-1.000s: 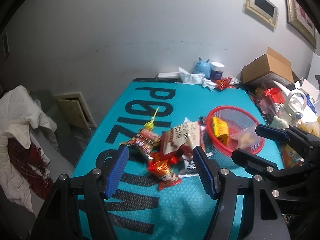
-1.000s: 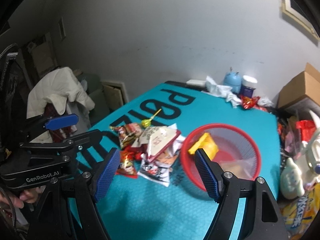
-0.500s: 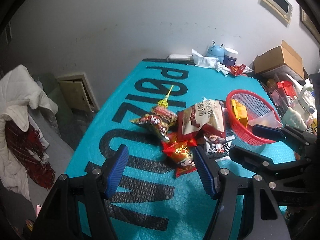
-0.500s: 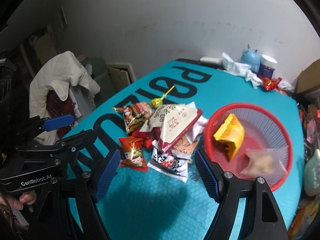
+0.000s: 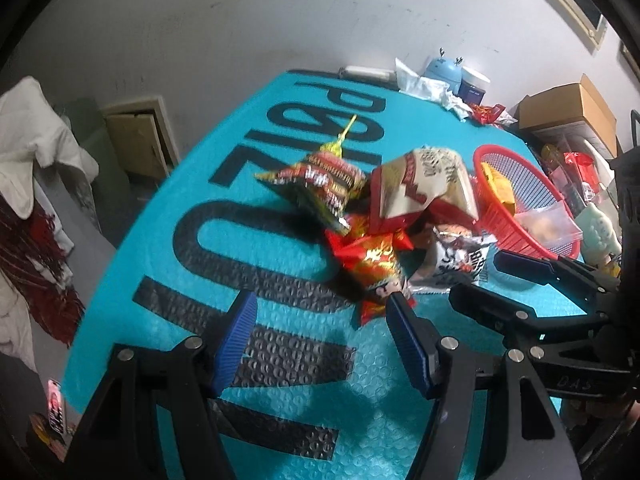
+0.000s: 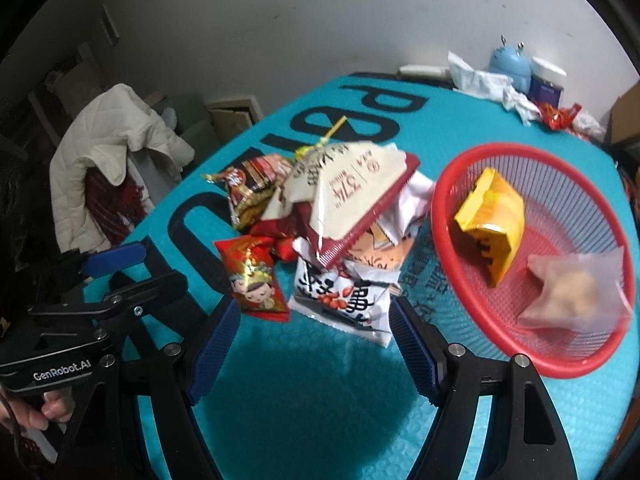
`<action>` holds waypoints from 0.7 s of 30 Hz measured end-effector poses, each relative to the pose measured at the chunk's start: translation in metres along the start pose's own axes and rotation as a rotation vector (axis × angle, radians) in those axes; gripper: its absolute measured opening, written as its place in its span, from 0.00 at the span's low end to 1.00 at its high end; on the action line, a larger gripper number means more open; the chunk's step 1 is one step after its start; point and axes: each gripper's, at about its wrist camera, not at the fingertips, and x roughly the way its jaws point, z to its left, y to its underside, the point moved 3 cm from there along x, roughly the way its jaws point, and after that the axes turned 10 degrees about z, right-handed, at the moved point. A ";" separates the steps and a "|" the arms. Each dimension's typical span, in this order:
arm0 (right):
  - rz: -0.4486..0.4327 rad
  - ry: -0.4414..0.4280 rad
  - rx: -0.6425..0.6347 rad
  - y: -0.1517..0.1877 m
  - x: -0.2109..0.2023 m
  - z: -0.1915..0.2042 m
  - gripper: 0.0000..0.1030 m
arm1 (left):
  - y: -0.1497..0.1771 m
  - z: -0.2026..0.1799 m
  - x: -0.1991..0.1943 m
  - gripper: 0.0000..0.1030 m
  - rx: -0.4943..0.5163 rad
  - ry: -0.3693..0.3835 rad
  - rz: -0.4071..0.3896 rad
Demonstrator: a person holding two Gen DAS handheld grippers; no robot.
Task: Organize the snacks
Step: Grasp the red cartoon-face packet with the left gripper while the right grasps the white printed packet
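With both claws, left [image 5: 320, 316] and right [image 6: 314, 322], released over the pile [image 6: 320, 232], we risk snagging two packets, basket [image 6: 444, 240] at 3 o'clock.

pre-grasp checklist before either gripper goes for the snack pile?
1. Left gripper jaws open, nothing between: ok.
2. Right gripper jaws open, nothing held: ok.
3. Red basket has room beside the yellow packet and clear bag: ok.
4. Nearest targets lie apart from the pile: not ok; the red cartoon packet and white black-lettered packet are overlapped.
5. Grippers clear of each other: ok.
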 end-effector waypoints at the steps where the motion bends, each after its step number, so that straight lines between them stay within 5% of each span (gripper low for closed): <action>1: 0.000 0.001 0.004 0.000 0.003 -0.001 0.75 | 0.001 0.001 0.003 0.64 -0.005 0.008 0.008; 13: -0.011 -0.001 0.056 -0.008 0.027 -0.008 0.74 | 0.001 0.014 0.020 0.64 -0.044 0.036 0.027; 17: 0.006 -0.006 0.053 -0.006 0.034 -0.010 0.60 | -0.002 0.012 0.023 0.64 -0.049 0.065 0.029; 21: 0.002 -0.023 0.045 -0.003 0.032 -0.012 0.58 | -0.006 0.003 0.028 0.64 -0.035 0.097 0.035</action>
